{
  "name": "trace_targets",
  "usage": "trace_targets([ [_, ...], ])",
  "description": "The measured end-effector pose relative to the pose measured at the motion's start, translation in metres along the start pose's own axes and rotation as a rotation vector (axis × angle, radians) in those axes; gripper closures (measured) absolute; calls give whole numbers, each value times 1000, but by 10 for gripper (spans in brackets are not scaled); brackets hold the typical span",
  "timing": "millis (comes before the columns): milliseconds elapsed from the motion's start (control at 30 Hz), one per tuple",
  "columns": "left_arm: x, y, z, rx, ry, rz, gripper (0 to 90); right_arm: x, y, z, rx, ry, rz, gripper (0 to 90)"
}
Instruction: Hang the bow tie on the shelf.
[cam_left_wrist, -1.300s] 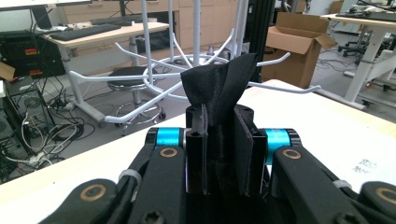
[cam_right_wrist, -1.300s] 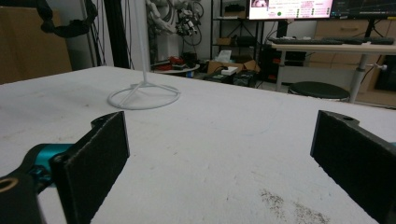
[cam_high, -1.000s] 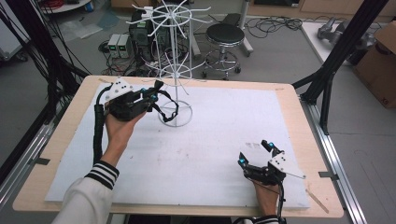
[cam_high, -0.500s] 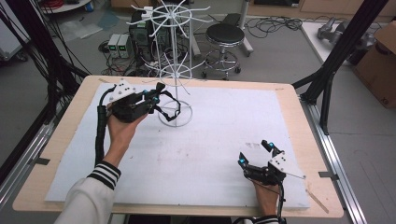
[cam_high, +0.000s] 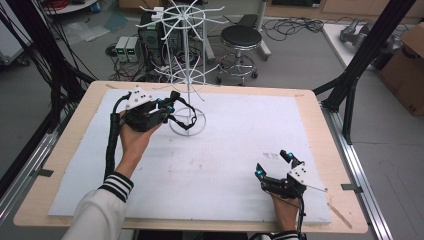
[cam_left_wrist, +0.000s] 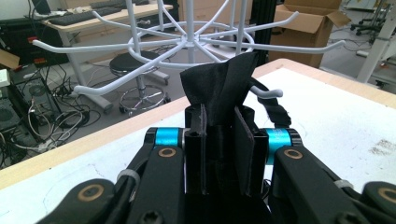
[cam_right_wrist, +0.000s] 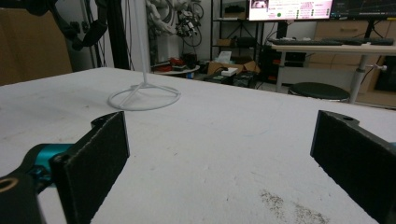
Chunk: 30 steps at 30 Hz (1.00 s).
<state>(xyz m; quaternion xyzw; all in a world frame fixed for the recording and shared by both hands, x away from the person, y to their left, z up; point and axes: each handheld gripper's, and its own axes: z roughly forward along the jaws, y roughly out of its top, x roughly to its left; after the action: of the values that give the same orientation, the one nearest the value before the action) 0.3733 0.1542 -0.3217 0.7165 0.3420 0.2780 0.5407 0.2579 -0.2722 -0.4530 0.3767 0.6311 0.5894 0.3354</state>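
From the high view, the left gripper (cam_high: 170, 106) is held above the far-left part of the white table mat (cam_high: 240, 135), just beside the white wire hook stand (cam_high: 186, 75), whose ring base (cam_high: 187, 122) sits on the mat; a black strap (cam_high: 184, 116) hangs from the gripper's jaws and loops down near that base; the right gripper (cam_high: 272, 164) rests low on the mat near the front-right edge, well apart from the stand, jaws spread wide with nothing between them.

In the left gripper view, the jaws are closed tight on a folded piece of the black strap (cam_left_wrist: 224, 84), which sticks up just beneath the stand's radiating hooks (cam_left_wrist: 187, 44).

In the right gripper view, both pads (cam_right_wrist: 95, 158) stand far apart over bare mat; the stand's base (cam_right_wrist: 144, 97) lies farther off.
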Motion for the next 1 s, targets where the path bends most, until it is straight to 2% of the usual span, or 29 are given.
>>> trace_targets([
  [267, -1, -2, 3, 24, 4, 8, 731, 0, 0, 0, 0, 0, -2, 34],
  [333, -2, -2, 3, 30, 6, 19, 659, 0, 0, 0, 0, 0, 0, 34],
  [400, -2, -2, 3, 32, 9, 32, 650, 0, 0, 0, 0, 0, 1, 34],
  [533, -2, -6, 3, 22, 8, 21, 595, 0, 0, 0, -2, 0, -1, 34],
  [600, -1, -10, 2, 33, 12, 24, 483, 0, 0, 0, -3, 0, -2, 34],
  [633, -1, -12, 1, 37, 19, 25, 483, 0, 0, 0, -3, 0, -2, 34],
  [667, 0, -13, 0, 44, 4, 19, 376, -1, 0, 0, -6, -2, -3, 34],
  [700, 1, -14, -1, 47, -3, 15, 339, -1, 0, 0, -8, 1, -5, 34],
  [733, 1, -15, -3, 52, -2, 11, 339, -1, 0, 0, -8, 1, -5, 34],
  [767, 2, -16, -5, 58, -5, 5, 226, -1, 0, 0, -7, 0, -5, 34],
  [800, 4, -18, -9, 102, -17, -21, 185, 0, 0, 0, -2, 3, 2, 34],
  [833, 4, -18, -9, 102, -17, -21, 156, 0, 0, 0, -1, 5, 1, 34],
  [867, 5, -20, -13, 114, -51, -58, 156, 0, 0, 0, -1, 5, 1, 34],
  [900, 6, -23, -16, 89, -85, -79, 123, -1, 0, 0, -6, 3, 1, 34],
  [933, 6, -27, -22, 65, -108, -84, 124, -1, 0, 0, -7, 3, 4, 34],
  [1000, 6, -37, -33, 29, -107, -53, 126, -1, 0, -1, -8, 3, 7, 34],
])
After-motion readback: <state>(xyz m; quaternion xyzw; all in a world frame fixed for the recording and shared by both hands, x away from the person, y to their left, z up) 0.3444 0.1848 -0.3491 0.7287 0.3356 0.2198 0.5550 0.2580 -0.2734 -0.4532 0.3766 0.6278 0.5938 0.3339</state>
